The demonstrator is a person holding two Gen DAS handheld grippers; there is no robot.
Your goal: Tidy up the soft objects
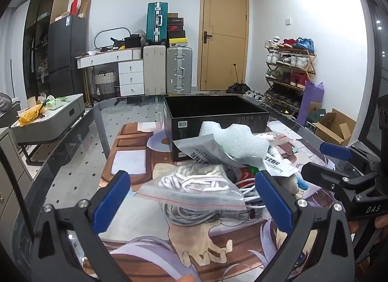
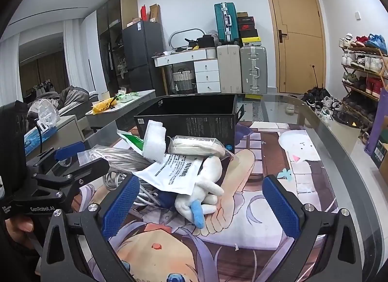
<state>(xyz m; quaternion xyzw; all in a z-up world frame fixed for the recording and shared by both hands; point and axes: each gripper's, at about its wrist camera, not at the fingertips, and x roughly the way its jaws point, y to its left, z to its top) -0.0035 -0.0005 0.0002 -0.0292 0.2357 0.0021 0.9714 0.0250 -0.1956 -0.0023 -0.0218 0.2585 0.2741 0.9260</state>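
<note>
A pile of soft things lies on the glass table in front of an open black box (image 1: 218, 114), which also shows in the right wrist view (image 2: 189, 114). Nearest my open left gripper (image 1: 191, 202) is a clear zip bag of white cord (image 1: 194, 185), lying between its fingers. Behind are white foam (image 1: 232, 139) and a grey printed pouch (image 1: 206, 151). My open right gripper (image 2: 201, 199) frames a white plush toy with blue parts (image 2: 206, 192), under a white printed pouch (image 2: 174, 173). White foam (image 2: 155, 143), a bagged cloth (image 2: 196, 146) and grey cable (image 2: 118, 160) lie behind.
A printed anime mat (image 2: 278, 156) covers the glass table (image 1: 72, 160). Beyond are suitcases (image 1: 167, 71), a white desk (image 1: 116, 63), a wooden door (image 1: 223, 34), a shoe rack (image 1: 288, 68) and a low side table (image 1: 48, 119) at the left.
</note>
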